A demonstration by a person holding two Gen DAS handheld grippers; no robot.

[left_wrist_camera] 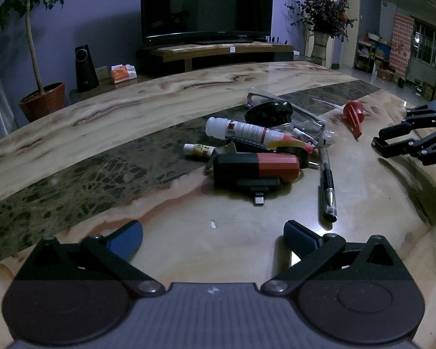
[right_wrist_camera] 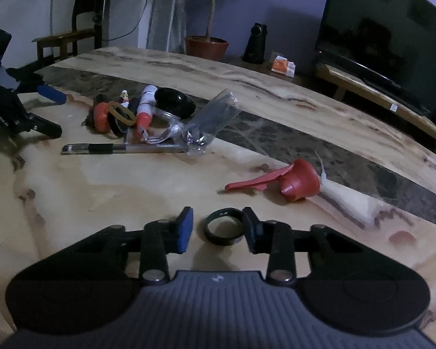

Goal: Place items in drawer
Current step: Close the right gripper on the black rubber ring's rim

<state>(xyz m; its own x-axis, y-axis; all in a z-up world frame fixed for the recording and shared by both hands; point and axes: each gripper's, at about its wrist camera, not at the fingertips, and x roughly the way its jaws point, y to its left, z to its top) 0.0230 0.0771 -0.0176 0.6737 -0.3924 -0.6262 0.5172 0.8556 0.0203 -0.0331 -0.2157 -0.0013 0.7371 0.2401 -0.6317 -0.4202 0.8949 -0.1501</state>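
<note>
Your left gripper (left_wrist_camera: 213, 240) sits nearest, low over the marble table (left_wrist_camera: 101, 133), its blue pads spread wide with nothing between them. Just beyond lies the heap: on its left a small white tube (left_wrist_camera: 199, 149), then the black-and-red block (left_wrist_camera: 255, 165) with a black adapter (left_wrist_camera: 258, 186) poking toward you, the white bottle (left_wrist_camera: 241, 129) with its red tip across the top, and a dark glossy lid (left_wrist_camera: 269, 112) behind. To the right a black pen (left_wrist_camera: 327, 183) points near, clear plastic wrap (left_wrist_camera: 305, 119) farther back, and a red pump nozzle (left_wrist_camera: 353, 115) lies apart. Farther right, your right gripper (right_wrist_camera: 218, 229) is partly open around a black ring (right_wrist_camera: 224, 226); the ring rests on the table touching the right pad, a gap left at the other. No drawer shows in either view.
</note>
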